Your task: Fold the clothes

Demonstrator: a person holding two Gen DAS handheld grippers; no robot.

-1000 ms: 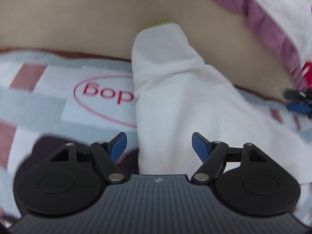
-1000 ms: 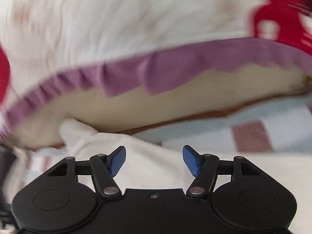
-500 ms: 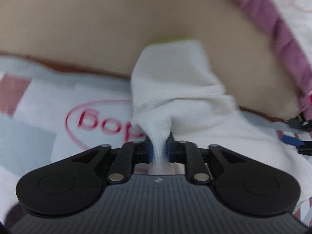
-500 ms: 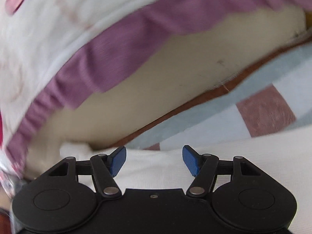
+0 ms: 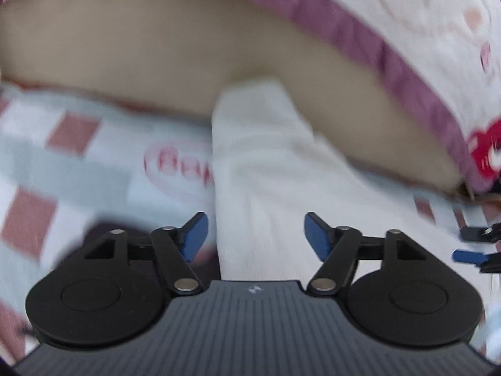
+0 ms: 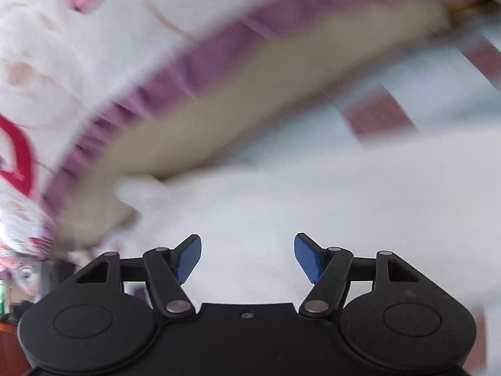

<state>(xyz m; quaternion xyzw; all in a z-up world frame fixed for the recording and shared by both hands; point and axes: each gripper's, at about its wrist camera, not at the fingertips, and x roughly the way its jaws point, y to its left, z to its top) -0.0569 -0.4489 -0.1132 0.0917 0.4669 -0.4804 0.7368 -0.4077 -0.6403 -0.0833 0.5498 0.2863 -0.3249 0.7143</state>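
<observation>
A white knit garment [image 5: 266,169] lies on the checked bedsheet [image 5: 62,163], one sleeve pointing away toward the tan strip. My left gripper [image 5: 253,235] hovers over that sleeve; its jaws are opening, the blue pads stand apart and press on nothing, with the cloth lying below the gap. In the right wrist view the same white garment [image 6: 313,194] spreads across the lower picture, blurred. My right gripper [image 6: 247,258] is open above it, nothing held. The right gripper's blue tip [image 5: 469,255] shows at the left view's right edge.
A white pillow with a purple ruffle and red print [image 5: 422,31] lies beyond a tan mattress strip [image 5: 156,56]. The sheet carries a red oval logo [image 5: 175,169]. In the right view the pillow [image 6: 78,47] fills the upper left; a dark floor area shows at far left.
The left gripper pinched the white sleeve half a second ago and has now let it go and drawn back. The right gripper swung sideways and rolled, staying open.
</observation>
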